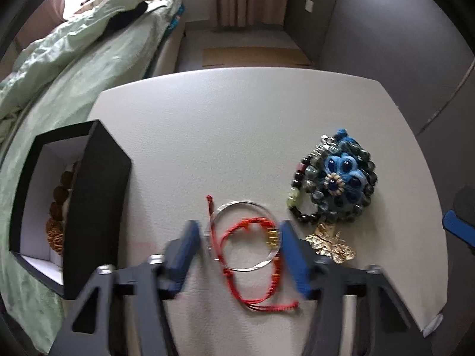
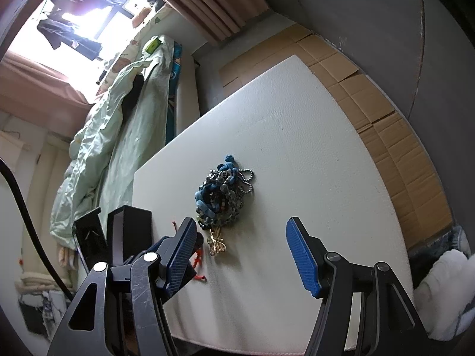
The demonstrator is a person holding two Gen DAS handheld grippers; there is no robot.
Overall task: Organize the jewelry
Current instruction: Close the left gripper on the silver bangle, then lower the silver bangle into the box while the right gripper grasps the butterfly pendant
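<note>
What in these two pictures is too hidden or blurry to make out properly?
- Black box, left wrist view: its near wall hides most of the brown beads inside.
- Red cord bracelet, left wrist view: blurred, so its gold beads cannot be told apart; in the right wrist view the gripper finger covers nearly all of it.
- Bead pile, right wrist view: too small to separate strands.
- Gold brooch, left wrist view: partly behind a finger.

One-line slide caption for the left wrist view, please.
Left tool straddling a silver bangle and red cord bracelet on the table, black box alongside.
</note>
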